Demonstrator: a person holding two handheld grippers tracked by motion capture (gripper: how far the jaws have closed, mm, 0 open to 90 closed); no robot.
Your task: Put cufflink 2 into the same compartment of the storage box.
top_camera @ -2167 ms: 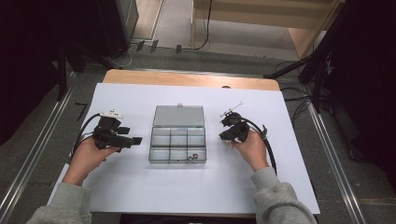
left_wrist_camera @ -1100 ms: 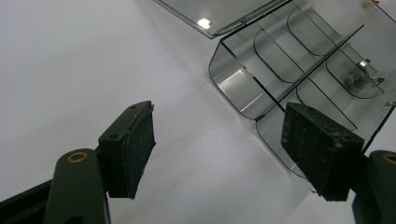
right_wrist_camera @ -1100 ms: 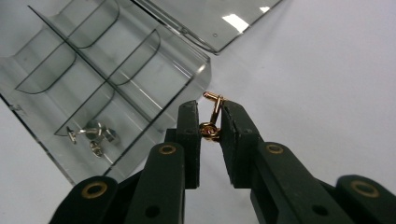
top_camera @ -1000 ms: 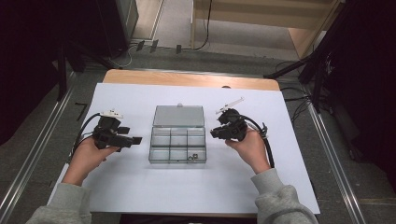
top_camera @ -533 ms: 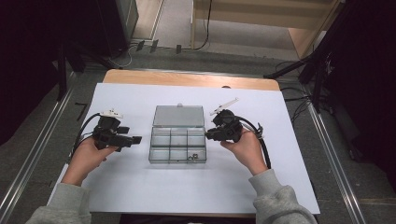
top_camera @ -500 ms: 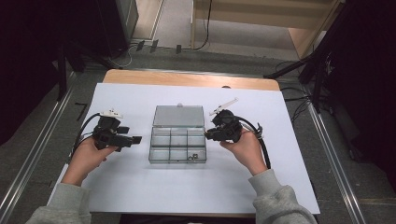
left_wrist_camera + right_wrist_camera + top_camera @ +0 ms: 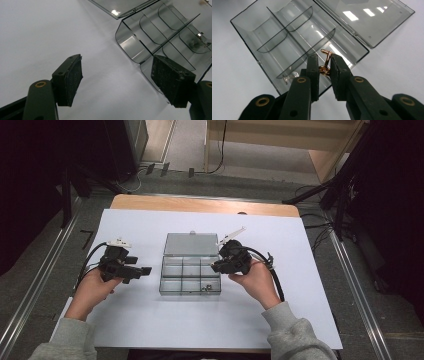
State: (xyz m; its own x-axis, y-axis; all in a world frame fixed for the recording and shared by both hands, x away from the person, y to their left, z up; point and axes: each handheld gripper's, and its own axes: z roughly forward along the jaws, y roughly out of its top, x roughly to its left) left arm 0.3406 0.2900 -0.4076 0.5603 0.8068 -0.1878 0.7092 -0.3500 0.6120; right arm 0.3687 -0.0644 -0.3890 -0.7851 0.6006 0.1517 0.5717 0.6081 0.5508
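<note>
Pinching a gold cufflink [image 7: 325, 65] upright, post tilting away, the right gripper [image 7: 323, 70] overhangs the box [image 7: 274, 47].

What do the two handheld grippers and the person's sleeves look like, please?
Both the left gripper and the right gripper are black, with two flat rough-surfaced jaws, brass-coloured rivets and a trailing black cable. Each carries a small pale plate on top. The person wears grey sleeves.

The right gripper [image 7: 216, 267], holding a gold cufflink [image 7: 325, 65], moved toward 9 o'clock, over the clear box [image 7: 190, 275]; the left gripper [image 7: 145, 269] jaws opened wider.
</note>
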